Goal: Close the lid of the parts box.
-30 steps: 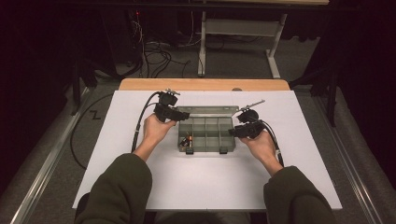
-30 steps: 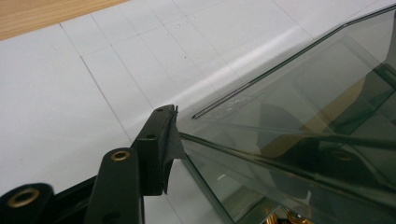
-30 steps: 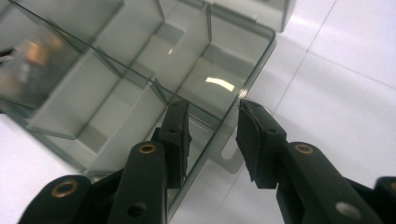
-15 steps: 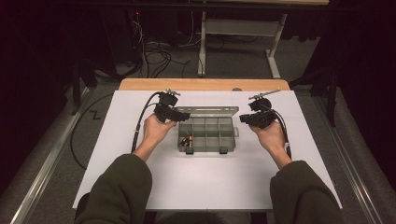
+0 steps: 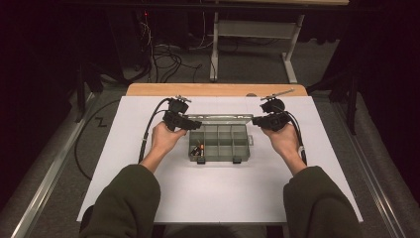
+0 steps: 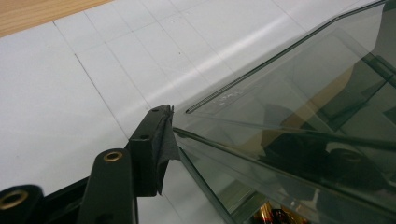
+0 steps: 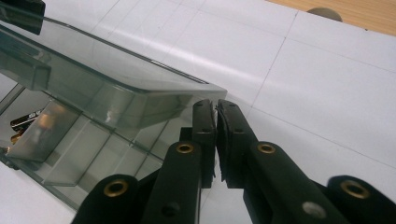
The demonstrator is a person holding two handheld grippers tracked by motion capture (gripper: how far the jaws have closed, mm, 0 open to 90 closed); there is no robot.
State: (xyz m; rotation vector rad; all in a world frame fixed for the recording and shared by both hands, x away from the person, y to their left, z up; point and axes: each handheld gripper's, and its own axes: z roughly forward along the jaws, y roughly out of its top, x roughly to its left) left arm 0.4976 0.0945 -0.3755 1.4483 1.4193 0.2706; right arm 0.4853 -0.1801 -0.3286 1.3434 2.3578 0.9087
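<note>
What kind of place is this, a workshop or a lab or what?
Probably a lab or recording workspace: a white sheet covers a wooden table, cables tangle on the dark floor behind, and a compartment box sits centred.

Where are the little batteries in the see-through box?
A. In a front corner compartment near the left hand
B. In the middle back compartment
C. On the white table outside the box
A: the batteries lie in the compartment box's front corner compartment, nearest the person's left hand.
</note>
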